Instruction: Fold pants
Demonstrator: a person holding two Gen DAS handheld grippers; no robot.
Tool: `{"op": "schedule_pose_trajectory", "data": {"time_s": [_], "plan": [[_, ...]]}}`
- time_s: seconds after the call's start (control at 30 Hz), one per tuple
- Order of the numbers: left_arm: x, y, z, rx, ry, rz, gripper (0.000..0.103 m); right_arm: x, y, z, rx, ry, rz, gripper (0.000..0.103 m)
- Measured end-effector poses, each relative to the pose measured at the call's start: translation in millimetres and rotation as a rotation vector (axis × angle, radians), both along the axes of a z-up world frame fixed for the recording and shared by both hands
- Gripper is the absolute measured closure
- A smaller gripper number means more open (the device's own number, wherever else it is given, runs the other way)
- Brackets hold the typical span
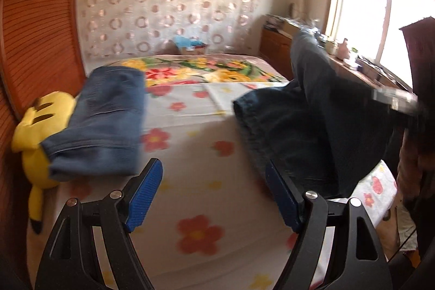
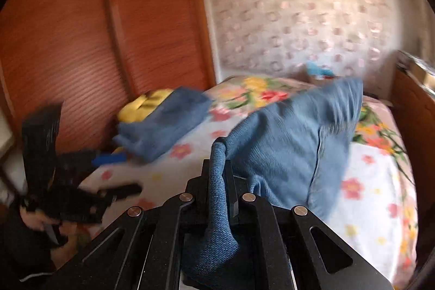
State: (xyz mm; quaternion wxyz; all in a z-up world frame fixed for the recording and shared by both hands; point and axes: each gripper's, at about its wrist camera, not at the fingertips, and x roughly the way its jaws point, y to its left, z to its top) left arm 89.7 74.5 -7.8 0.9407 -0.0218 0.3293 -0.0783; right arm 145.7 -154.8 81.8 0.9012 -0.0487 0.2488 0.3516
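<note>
A pair of blue jeans (image 2: 293, 143) hangs lifted over the floral bed (image 1: 206, 208). In the right wrist view my right gripper (image 2: 220, 162) is shut on a bunched edge of their denim. The left wrist view shows the same jeans (image 1: 312, 127) dark against the window, with one leg trailing onto the bed and the right gripper (image 1: 394, 99) a blur beside them. My left gripper (image 1: 212, 165) stands open above the sheet, with nothing between its blue pads. It also shows at the left of the right wrist view (image 2: 117, 174).
A second, folded pair of jeans (image 1: 106, 121) lies at the bed's left edge, partly on a yellow plush toy (image 1: 35, 124). A wooden wardrobe (image 1: 38, 26) lines the left. A cluttered wooden cabinet (image 1: 361, 69) stands under the window at the right. A small box (image 1: 190, 45) sits at the far end.
</note>
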Motion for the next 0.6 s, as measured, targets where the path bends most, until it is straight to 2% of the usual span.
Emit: {"op": "schedule_pose_trajectory", "data": {"time_s": [0.13,0.27,0.33,0.4,0.47,0.6], "plan": [[-5.3,24.4,-3.2,0.002,0.001,0.041,0.024,-2.3,40.0,-43.9,-0.052,0.114,0.082,0.097],[-5.4,34.2,-5.2,-0.003,-0.003,0.06,0.024,-3.0,53.5,-78.4,-0.105,0.185,0.082,0.096],[-3.5,35.3,-5.1,-0.006,-0.004,0.063,0.024,-5.5,48.4,-73.5,-0.1,0.169,0.075,0.091],[-0.2,30.4,-5.6,-0.01,-0.004,0.057,0.024,-9.1,44.9,-63.5,-0.09,0.161,0.079,0.079],[1.4,28.1,-4.3,-0.012,-0.006,0.045,0.024,-18.5,36.5,-53.6,-0.09,0.116,0.073,0.058],[15.0,13.1,-2.4,-0.004,-0.004,0.002,0.024,-25.7,12.7,-34.6,-0.079,0.058,0.048,0.053]]}}
